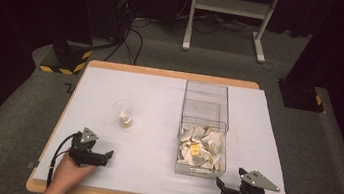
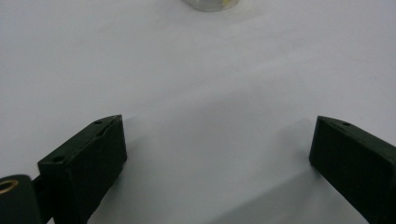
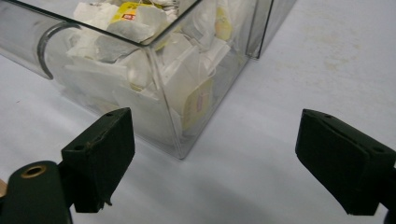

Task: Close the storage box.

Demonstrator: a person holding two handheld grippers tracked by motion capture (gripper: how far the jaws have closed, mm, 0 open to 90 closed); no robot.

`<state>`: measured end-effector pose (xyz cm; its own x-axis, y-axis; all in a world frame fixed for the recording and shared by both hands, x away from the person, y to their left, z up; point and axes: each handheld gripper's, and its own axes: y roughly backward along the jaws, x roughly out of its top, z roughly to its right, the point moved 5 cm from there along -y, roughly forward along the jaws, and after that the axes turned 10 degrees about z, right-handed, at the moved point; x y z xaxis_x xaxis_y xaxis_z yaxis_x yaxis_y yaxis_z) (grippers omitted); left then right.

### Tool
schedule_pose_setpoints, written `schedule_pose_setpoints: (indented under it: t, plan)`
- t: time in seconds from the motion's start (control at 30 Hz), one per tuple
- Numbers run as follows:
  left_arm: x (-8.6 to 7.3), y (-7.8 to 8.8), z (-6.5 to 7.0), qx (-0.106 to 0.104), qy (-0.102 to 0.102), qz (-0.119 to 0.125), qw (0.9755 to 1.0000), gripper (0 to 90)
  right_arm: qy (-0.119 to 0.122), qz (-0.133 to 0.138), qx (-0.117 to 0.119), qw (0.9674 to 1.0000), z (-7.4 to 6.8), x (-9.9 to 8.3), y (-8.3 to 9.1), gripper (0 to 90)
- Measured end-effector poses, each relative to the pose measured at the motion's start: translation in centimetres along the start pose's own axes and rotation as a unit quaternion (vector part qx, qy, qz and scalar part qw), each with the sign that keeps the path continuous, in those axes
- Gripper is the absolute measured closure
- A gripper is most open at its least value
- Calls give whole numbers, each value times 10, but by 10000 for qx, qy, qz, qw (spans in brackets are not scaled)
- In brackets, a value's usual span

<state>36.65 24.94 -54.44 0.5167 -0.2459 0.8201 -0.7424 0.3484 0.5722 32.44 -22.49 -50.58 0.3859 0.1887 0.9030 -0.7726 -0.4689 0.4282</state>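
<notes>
Table (image 1: 160, 93): one, white top with a wooden edge, filling the centre of the high view.

Clear box (image 1: 203, 129): one, two compartments, standing right of centre. The far compartment shows nothing inside; the near one is heaped with tea bags (image 1: 202, 149), too many and too jumbled to count, one with a yellow tag on top. In the right gripper view its near corner (image 3: 180, 140) stands between the jaws and a little beyond them, touching neither.

Clear cup (image 1: 123, 112): one, upright, left of centre, well apart from the box, with something pale and yellowish at its bottom. Its base shows at the top edge of the left gripper view (image 2: 210, 3).

Grippers: two. Left gripper (image 1: 106, 156), lower left, jaws released and wide, bare table between them. Right gripper (image 1: 228, 179), lower right, just beside the box's near right corner, jaws released and wide, grasping nothing.

White frame (image 1: 231, 14): one, on the floor beyond the table, upper centre.
</notes>
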Motion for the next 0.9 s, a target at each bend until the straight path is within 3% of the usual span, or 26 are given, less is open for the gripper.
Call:
schedule_pose_setpoints:
  t: [0.37, 0.53, 0.9]
  plan:
    - [0, 0, 0, 2, 9, -4, 10000, 39, 33, 109, 180, 9998, -8, 2, -6, 93]
    - [0, 0, 0, 18, 3, 16, 10000, 39, 78, 103, 112, 9999, -13, 4, -12, 92]
    - [-1, 1, 1, 71, 3, 69, 10000, 42, 163, 117, 236, 9995, -17, 7, -21, 92]
